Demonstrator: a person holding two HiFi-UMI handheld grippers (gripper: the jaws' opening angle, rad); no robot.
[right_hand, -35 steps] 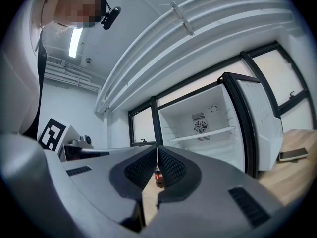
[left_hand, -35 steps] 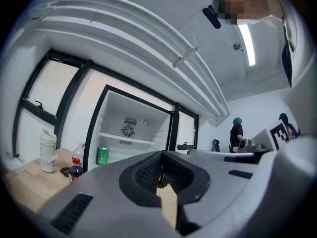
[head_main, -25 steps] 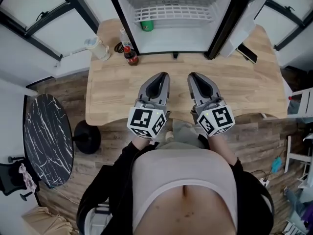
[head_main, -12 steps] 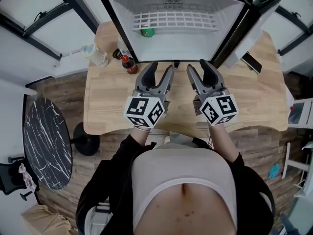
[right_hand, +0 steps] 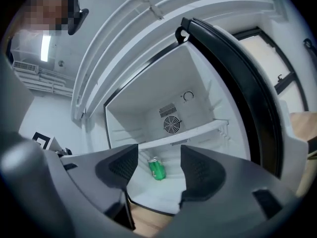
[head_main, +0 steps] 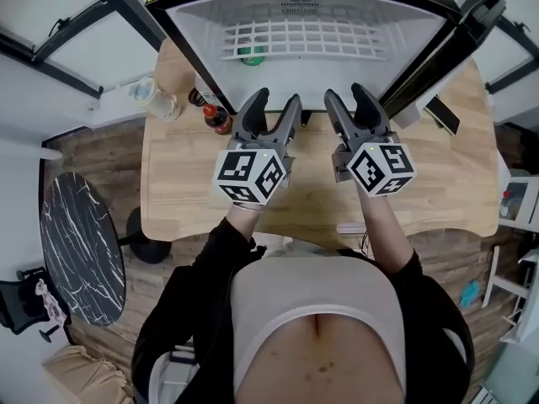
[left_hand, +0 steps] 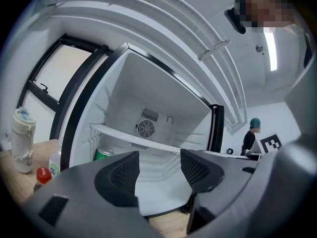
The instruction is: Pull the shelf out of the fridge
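- Fridge [head_main: 195,53]: small, it stands on the wooden table [head_main: 185,183], and its door [head_main: 446,53] is swung open to the right. The cavity fills more of the head view than it did a second ago.
- Shelf [head_main: 295,39]: white wire grid, still seated on the side rails about midway up the cavity, and level. It appears to carry nothing. Both gripper views show its front edge as a pale bar above and beyond the jaw tips ( [left_hand: 133,138], [right_hand: 198,130]). Neither gripper touches it.
- Green can [head_main: 250,55]: on the fridge floor under the shelf, toward the left rear. It sits clear of the shelf and is judged no hindrance to a straight pull.
- Left gripper [head_main: 278,99]: a second ago it was over mid-table with its jaws together. It is now at the fridge's front lip, pointing inward. The jaws have just been opening and stand wide, with only the fridge interior between them.
- Right gripper [head_main: 345,93]: it has made the same change alongside the left one. It has advanced to the front lip, and its jaws have just been opening and stand wide. Nothing is held, and the can shows beyond the gap, well behind it.
- Bystanding items: red-capped bottle [head_main: 215,118] and pale jar [head_main: 152,98] left of the fridge, dark phone [head_main: 444,114] to the right. None is in the way.
- Reading for the task: the approach is nearly done and the grasp has not begun. The opened jaws suggest readiness to take the shelf's front edge, one gripper toward each side. Both tips sit lower than that edge, so they would need to rise and reach further in before closing.
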